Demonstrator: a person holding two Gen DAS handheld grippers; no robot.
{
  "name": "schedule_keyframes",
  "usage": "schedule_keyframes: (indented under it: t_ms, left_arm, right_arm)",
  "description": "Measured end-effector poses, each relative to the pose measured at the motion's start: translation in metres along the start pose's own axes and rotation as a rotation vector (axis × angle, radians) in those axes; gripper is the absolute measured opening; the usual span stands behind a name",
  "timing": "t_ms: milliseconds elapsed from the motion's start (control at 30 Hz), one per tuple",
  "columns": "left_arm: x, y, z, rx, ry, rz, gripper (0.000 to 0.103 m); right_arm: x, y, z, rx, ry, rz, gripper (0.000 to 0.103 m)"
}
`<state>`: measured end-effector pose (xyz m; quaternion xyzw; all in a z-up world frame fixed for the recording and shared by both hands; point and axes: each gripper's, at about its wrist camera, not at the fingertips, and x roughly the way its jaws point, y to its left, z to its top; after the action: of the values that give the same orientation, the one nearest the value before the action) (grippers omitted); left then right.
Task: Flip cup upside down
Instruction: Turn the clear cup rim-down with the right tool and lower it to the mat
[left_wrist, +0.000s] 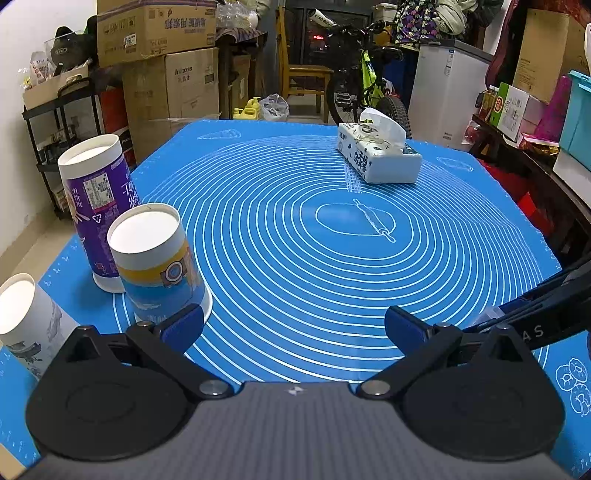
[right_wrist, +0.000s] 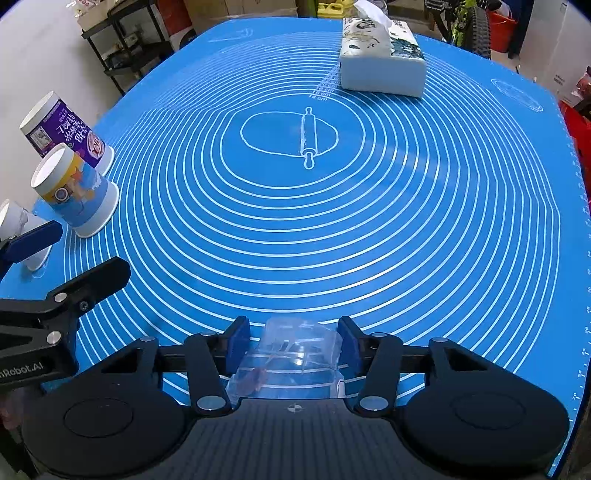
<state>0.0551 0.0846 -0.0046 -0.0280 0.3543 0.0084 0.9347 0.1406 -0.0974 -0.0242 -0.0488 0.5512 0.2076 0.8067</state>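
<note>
The right gripper (right_wrist: 293, 345) has its fingers clamped on a clear, crumpled plastic cup (right_wrist: 291, 354), held low over the blue silicone mat (right_wrist: 369, 221) on the bench. The cup lies directly between the blue pads; its long axis appears to run along the fingers, but which end is the mouth cannot be determined. The left gripper (left_wrist: 293, 326) is empty, fingers wide apart, near three inverted paper cups (left_wrist: 159, 258).
</note>
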Motion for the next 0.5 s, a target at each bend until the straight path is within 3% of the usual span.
schedule_keyframes:
  t_ms: [133,300,433,500]
  left_arm:
    - [-0.001,0.0,0.0,-0.005,-0.001,-0.005,0.103]
    - [-0.002,-0.001,0.0,-0.013,-0.004,-0.005,0.103]
    - [-0.003,-0.002,0.0,-0.017,-0.006,-0.004,0.103]
    - [-0.003,-0.003,0.0,-0.017,-0.009,-0.006,0.103]
  right_arm:
    - [-0.008,0.0,-0.008,0.004,-0.063,-0.024,0.049]
    - [-0.022,-0.007,-0.013,0.013,-0.175,-0.068,0.049]
    - [-0.037,-0.011,-0.025,0.035,-0.354,-0.138,0.049]
    - [-0.041,-0.011,-0.037,0.035,-0.491,-0.207,0.049]
